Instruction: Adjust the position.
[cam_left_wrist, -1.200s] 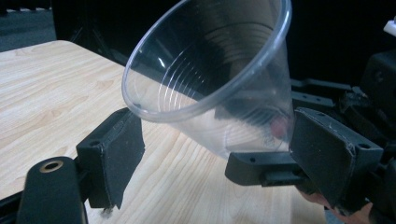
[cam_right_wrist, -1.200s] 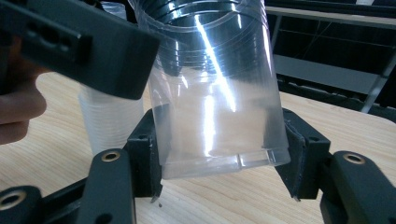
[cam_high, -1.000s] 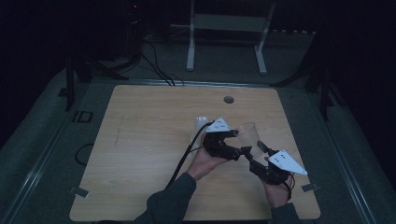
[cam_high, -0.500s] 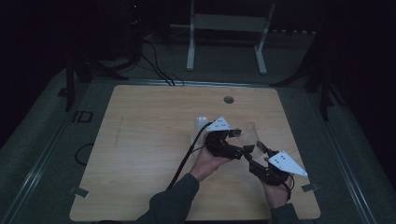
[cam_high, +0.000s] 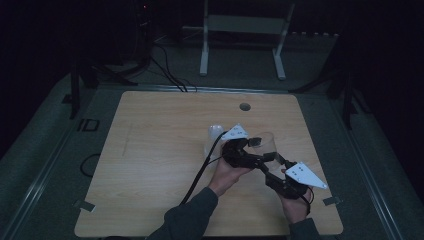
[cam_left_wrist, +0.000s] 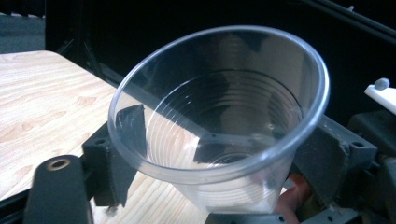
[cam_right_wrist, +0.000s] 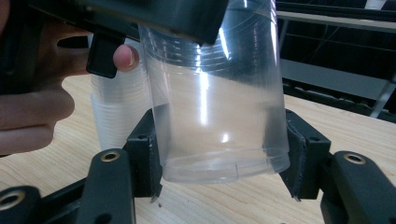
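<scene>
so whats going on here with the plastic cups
A person at a wooden table works a hand-held gripper in each hand on one clear plastic cup. The right hand-held gripper has its jaws against both sides of the cup's lower part, and the cup's base looks lifted off the table. The left hand-held gripper grips the cup near its rim. A stack of similar cups stands on the table just behind.
</scene>
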